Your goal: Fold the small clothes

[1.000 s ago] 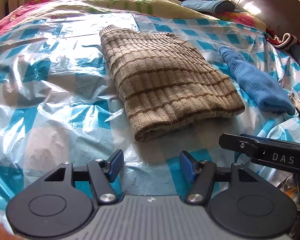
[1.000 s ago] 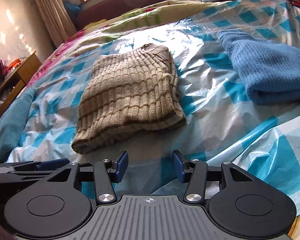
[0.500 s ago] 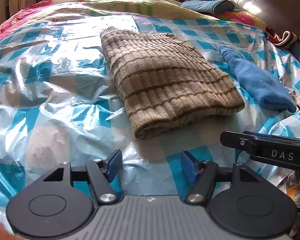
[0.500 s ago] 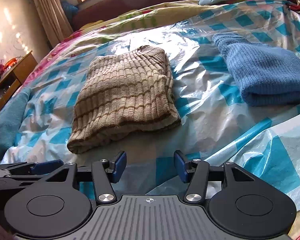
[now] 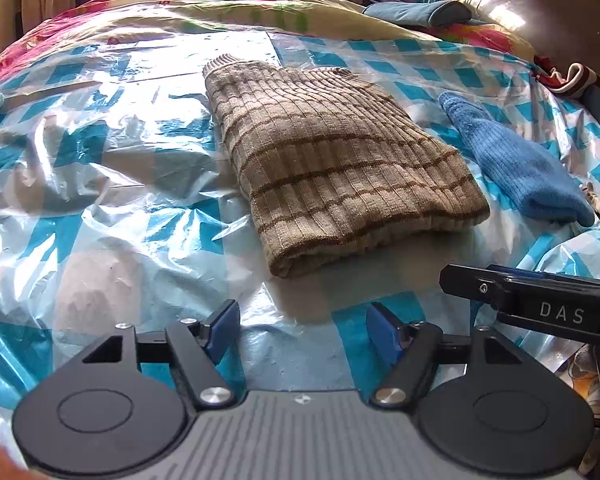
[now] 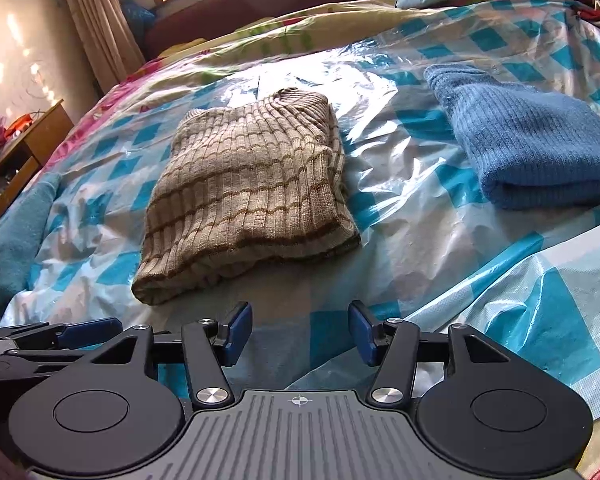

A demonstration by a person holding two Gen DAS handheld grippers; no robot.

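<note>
A folded tan striped knit sweater [image 5: 332, 164] lies on the blue-checked plastic sheet [image 5: 100, 168] covering the bed; it also shows in the right wrist view [image 6: 248, 192]. A folded blue knit garment [image 5: 512, 164] lies to its right, also in the right wrist view [image 6: 532, 144]. My left gripper [image 5: 302, 334] is open and empty, just short of the sweater's near edge. My right gripper [image 6: 300, 334] is open and empty, also short of the sweater. Each gripper's side shows in the other's view.
A blue pillow [image 5: 416, 12] and dark wooden headboard [image 5: 540, 12] stand at the far right. Striped clothes [image 5: 572, 80] lie by the right edge. A teal towel [image 6: 8, 236] lies at the left, a wooden bedside table [image 6: 24, 140] beyond it.
Both grippers have drawn back slightly from the sweater and stay open. The sweater and blue garment have not moved.
</note>
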